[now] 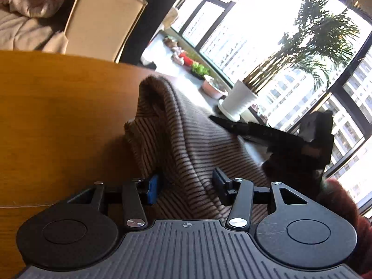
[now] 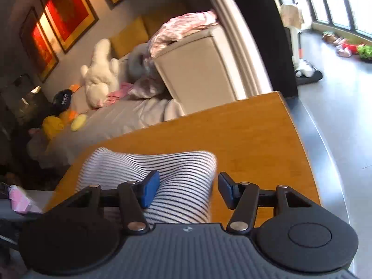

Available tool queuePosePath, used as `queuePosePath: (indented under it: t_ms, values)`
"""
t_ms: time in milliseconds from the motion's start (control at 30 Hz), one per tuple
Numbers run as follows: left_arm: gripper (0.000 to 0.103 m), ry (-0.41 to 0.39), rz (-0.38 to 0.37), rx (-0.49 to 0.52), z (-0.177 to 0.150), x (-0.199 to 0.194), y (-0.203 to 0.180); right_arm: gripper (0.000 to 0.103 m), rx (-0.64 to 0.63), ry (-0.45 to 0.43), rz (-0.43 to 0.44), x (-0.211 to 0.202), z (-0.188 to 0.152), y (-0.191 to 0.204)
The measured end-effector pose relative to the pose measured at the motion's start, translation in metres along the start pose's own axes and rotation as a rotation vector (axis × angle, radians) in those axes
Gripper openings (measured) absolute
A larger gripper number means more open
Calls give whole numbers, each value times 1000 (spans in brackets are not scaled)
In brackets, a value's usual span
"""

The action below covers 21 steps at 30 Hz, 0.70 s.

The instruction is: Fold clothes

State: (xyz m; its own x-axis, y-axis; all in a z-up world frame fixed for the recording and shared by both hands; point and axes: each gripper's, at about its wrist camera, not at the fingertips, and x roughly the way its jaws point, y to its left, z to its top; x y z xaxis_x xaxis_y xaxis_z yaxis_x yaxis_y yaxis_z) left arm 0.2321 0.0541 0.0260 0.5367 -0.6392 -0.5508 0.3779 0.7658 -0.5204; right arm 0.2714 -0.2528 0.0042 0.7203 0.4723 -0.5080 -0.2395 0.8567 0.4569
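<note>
A brown-and-dark striped garment (image 1: pixel 186 134) lies bunched on the wooden table (image 1: pixel 46 116), rising in a thick fold at its far end. That fold runs between the jaws of my left gripper (image 1: pixel 187 184), which stand apart. In the right wrist view the same striped garment (image 2: pixel 162 169) looks white with dark stripes, a soft hump on the table (image 2: pixel 255 134). My right gripper (image 2: pixel 188 189) straddles its right edge: the left blue pad rests on the cloth, and the right pad stands just clear of it over bare wood. One of the right gripper's fingers (image 1: pixel 230 124) reaches in over the cloth's far side.
A red fuzzy sleeve (image 1: pixel 344 209) shows at the right. Beyond the table stand a beige armchair (image 1: pixel 100 18), a white pot with a palm (image 1: pixel 239 100) and tall windows. A sofa with plush toys (image 2: pixel 100 69) lies behind; the table's right edge drops to grey floor (image 2: pixel 337 116).
</note>
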Motion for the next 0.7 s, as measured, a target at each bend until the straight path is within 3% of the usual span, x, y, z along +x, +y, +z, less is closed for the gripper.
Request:
queuePosePath:
  t_ms: [67, 200, 267, 333, 367, 433, 467, 533, 633, 700]
  values:
    - [76, -26, 43, 32, 2, -7, -7, 56, 20, -11, 5, -1, -1, -3]
    - [92, -21, 65, 36, 4, -3, -13, 59, -33, -35, -30, 0, -2, 6]
    - [94, 11, 90, 25, 4, 7, -13, 59, -30, -44, -32, -4, -5, 6]
    - [85, 39, 94, 10, 3, 17, -12, 63, -15, -54, -32, -11, -10, 4]
    - [70, 43, 70, 0, 2, 19, -12, 66, -4, -61, -29, -20, -17, 2]
    - [58, 35, 37, -13, 1, 19, -13, 72, 21, -83, -21, -29, -21, -3]
    - [46, 25, 30, -11, 2, 17, -13, 77, 30, -94, -21, -31, -22, -7]
    - [36, 9, -6, -21, 6, 10, -16, 82, 62, -109, -18, -35, -27, -15]
    - [36, -15, -87, -60, 15, 1, -15, 90, 122, -124, -7, -36, -34, -28]
    - [36, -2, -88, -82, 14, 4, -8, 93, 161, -123, 3, -35, -35, -34]
